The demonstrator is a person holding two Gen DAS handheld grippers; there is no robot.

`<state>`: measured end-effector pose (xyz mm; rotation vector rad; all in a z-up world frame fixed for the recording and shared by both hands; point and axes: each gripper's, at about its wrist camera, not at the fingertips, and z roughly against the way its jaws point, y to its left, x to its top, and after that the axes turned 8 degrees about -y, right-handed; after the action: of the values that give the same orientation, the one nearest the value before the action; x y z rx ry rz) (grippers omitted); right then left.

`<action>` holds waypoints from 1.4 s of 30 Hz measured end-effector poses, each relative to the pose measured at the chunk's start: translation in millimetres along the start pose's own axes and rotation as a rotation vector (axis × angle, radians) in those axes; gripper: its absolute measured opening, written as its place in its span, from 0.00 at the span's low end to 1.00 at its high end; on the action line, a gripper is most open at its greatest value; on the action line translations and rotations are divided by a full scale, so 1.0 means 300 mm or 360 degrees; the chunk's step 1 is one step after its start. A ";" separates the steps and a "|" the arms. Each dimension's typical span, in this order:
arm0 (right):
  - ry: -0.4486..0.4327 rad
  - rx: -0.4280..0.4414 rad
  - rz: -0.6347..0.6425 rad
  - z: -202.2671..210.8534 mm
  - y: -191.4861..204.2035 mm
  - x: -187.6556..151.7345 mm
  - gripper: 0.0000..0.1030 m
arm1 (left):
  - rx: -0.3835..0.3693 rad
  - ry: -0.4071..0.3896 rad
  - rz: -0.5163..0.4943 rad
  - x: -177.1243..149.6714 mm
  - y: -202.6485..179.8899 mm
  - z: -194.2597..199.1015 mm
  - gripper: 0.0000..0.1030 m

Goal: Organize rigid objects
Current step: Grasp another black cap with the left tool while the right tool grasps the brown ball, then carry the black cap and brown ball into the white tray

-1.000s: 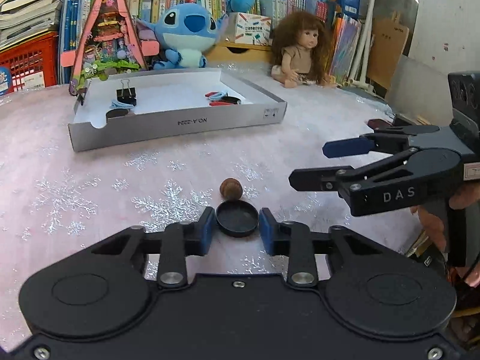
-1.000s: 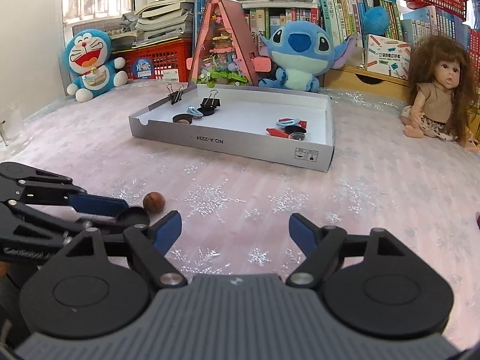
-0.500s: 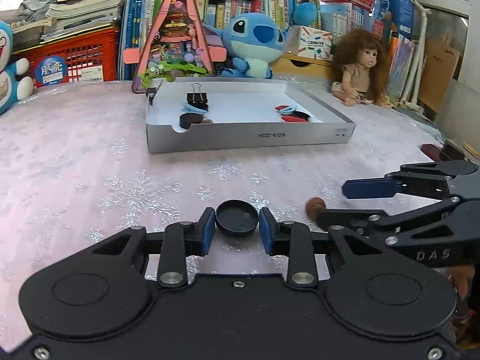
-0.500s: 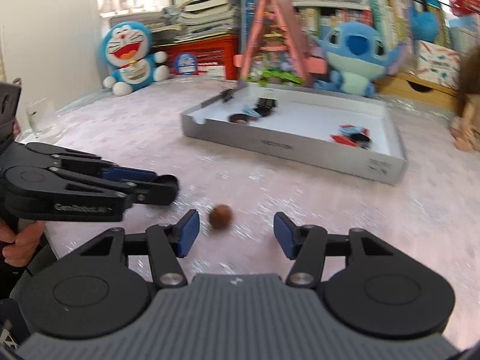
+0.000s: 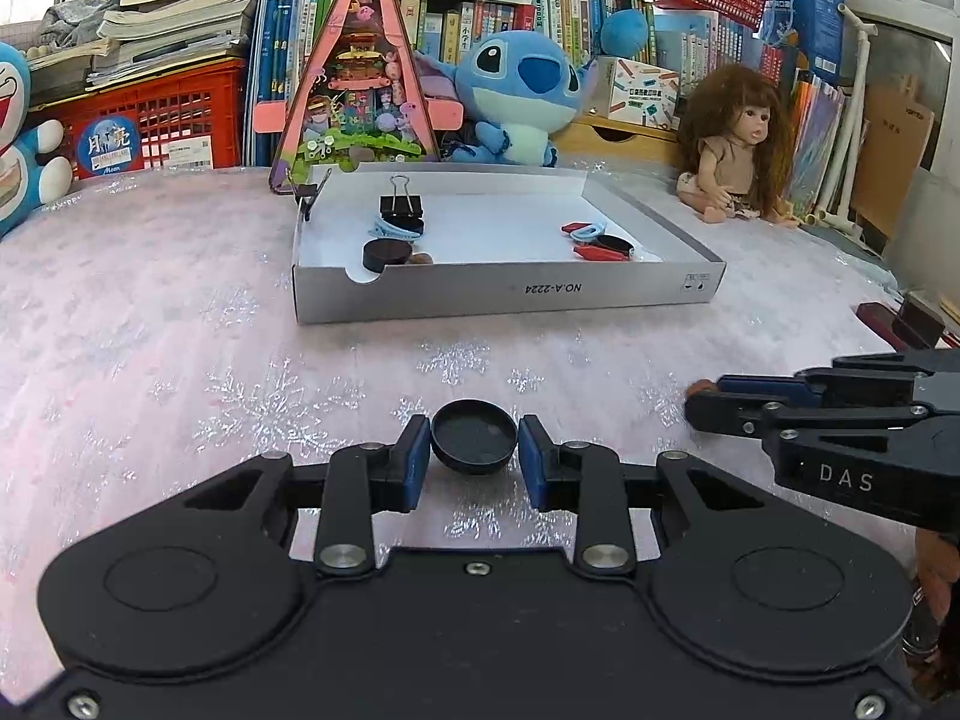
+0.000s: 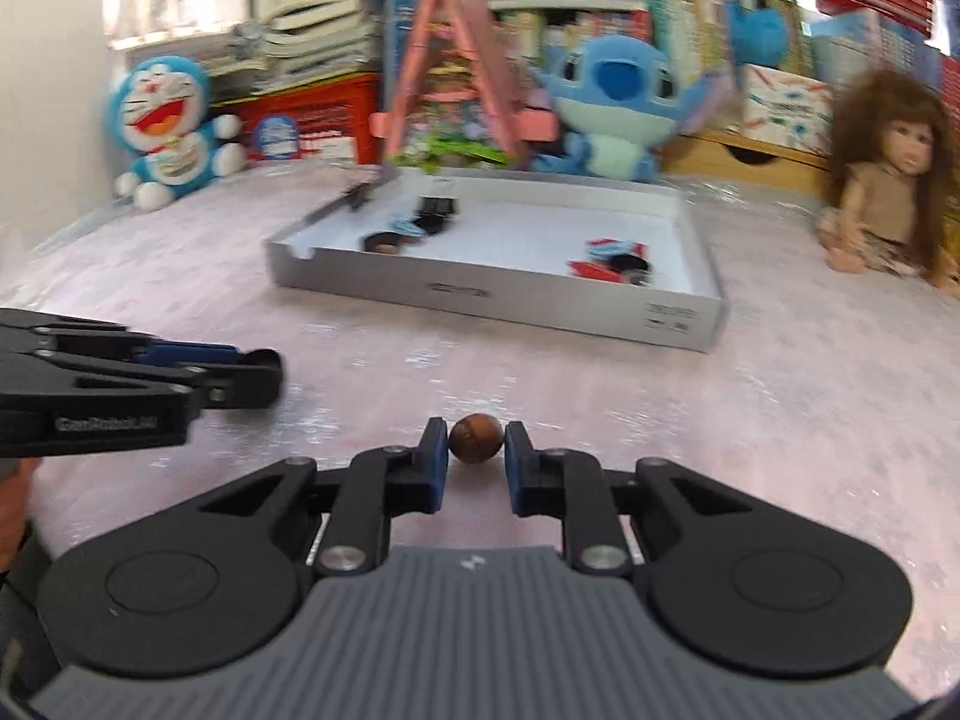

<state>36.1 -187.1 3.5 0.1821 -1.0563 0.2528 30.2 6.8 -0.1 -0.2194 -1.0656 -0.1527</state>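
My left gripper is shut on a round black cap, held above the pink tablecloth; it also shows at the left of the right wrist view. My right gripper has closed around a small brown nut on the cloth; both pads touch it. In the left wrist view the right gripper is at the right, the nut just peeking out at its tips. The grey cardboard tray ahead holds a black binder clip, a black cap, blue and red clips.
A Stitch plush, a pink triangular toy house, a doll, a Doraemon plush and a red crate stand behind the tray. A dark red object lies at the table's right edge.
My right gripper has moved in on the brown nut and closed on it. My left gripper has kept hold of the black cap and turned to face the tray.
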 end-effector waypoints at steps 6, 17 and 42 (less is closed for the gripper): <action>-0.0009 -0.0113 -0.0023 -0.008 -0.021 0.001 0.31 | 0.0006 -0.0011 -0.0007 0.011 -0.020 -0.023 0.29; 0.0005 -0.0108 -0.0023 -0.025 -0.028 -0.011 0.22 | 0.0025 -0.0001 -0.0019 0.003 -0.018 -0.046 0.29; -0.0058 -0.0248 -0.0201 -0.080 -0.131 0.136 0.22 | 0.0087 -0.0125 0.0080 0.191 0.046 -0.106 0.29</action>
<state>86.7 -213.5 26.8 0.1130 -1.0915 0.0529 87.6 11.2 34.2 -0.2040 -1.1396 -0.0702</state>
